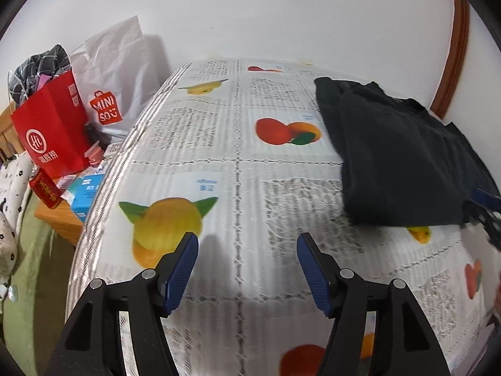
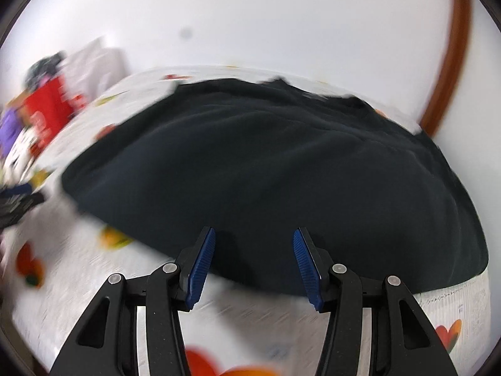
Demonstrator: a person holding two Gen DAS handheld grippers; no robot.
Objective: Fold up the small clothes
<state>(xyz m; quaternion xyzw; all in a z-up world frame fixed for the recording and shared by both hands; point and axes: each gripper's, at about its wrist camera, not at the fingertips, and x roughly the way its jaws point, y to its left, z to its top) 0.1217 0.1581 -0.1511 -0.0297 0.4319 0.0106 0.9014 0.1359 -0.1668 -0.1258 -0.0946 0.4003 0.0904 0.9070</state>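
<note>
A dark navy garment [image 1: 397, 156] lies folded on the fruit-print tablecloth [image 1: 219, 156], at the right of the left wrist view. It fills the middle of the right wrist view [image 2: 281, 169]. My left gripper [image 1: 247, 244] is open and empty over bare tablecloth, to the left of the garment. My right gripper [image 2: 254, 238] is open and empty, its fingertips at the garment's near edge. The right gripper also shows at the right edge of the left wrist view [image 1: 488, 210]. The right wrist view is blurred by motion.
A red paper bag [image 1: 53, 131] and a white Miniso bag [image 1: 109, 87] stand on a low wooden stand left of the table, with small boxes [image 1: 84, 194] and a red can [image 1: 43, 191]. A white wall is behind. A brown frame [image 1: 454, 56] runs at the right.
</note>
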